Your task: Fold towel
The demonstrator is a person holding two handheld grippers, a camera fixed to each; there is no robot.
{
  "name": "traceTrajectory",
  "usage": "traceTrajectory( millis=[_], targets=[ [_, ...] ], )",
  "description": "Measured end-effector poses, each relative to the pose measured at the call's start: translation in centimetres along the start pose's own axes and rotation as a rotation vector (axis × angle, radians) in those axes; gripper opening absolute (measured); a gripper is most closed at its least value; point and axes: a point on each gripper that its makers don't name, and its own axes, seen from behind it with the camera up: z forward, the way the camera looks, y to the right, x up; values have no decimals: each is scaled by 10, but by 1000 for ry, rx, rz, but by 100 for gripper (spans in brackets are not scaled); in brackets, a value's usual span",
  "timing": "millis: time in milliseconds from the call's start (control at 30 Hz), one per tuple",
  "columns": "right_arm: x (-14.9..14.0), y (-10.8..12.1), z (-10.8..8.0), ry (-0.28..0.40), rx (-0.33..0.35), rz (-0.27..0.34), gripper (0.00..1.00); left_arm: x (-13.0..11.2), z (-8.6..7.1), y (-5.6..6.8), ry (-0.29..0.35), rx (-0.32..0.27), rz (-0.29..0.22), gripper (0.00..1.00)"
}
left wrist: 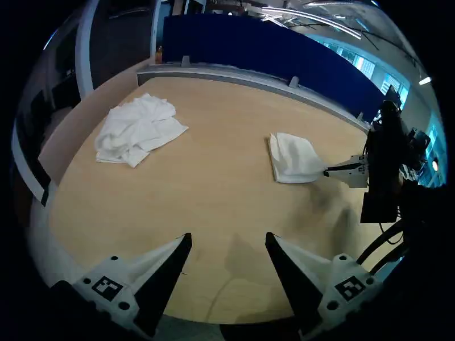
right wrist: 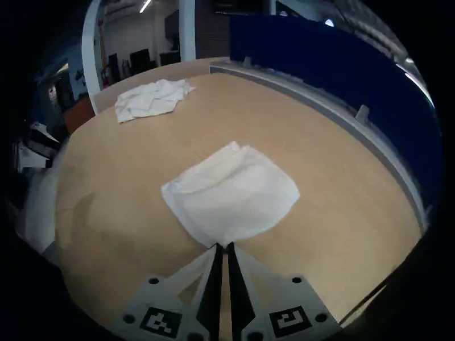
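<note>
Corner of folded white cloth towel (right wrist: 233,193) pinched in closed right tongs (right wrist: 223,246) on pale wooden counter (right wrist: 341,193); left tongs (left wrist: 227,236) gape empty.

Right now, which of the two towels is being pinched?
The folded towel, its corner in the right gripper; the crumpled towel lies apart, untouched.

We record that the left gripper (left wrist: 227,235) has two pale grey fingers (left wrist: 136,267) with black tapered inner faces. Each finger bears a square black-and-white marker (left wrist: 107,287). The right gripper (right wrist: 224,245) is of matching build, with small dark screws (right wrist: 152,280), and black cables (left wrist: 380,243) run from its dark housing (left wrist: 384,165).
</note>
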Motion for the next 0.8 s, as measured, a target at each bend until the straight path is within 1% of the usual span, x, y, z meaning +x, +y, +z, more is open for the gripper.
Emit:
traceTrajectory(
  millis=[200, 367, 467, 600, 800],
  targets=[
    [51, 6, -27, 88, -15, -39, 6, 14, -3, 4, 30, -9, 1, 96],
    [94, 12, -53, 156, -29, -84, 6, 27, -6, 9, 58, -20, 7, 96],
    [115, 16, -69, 191, -43, -100, 6, 34, -8, 13, 75, -27, 13, 96],
    [133, 23, -88, 224, -63, -109, 6, 41, -11, 17, 94, -38, 20, 96],
    [140, 32, -105, 239, -87, -113, 6, 47, -14, 21, 110, -51, 31, 96]
  ],
)
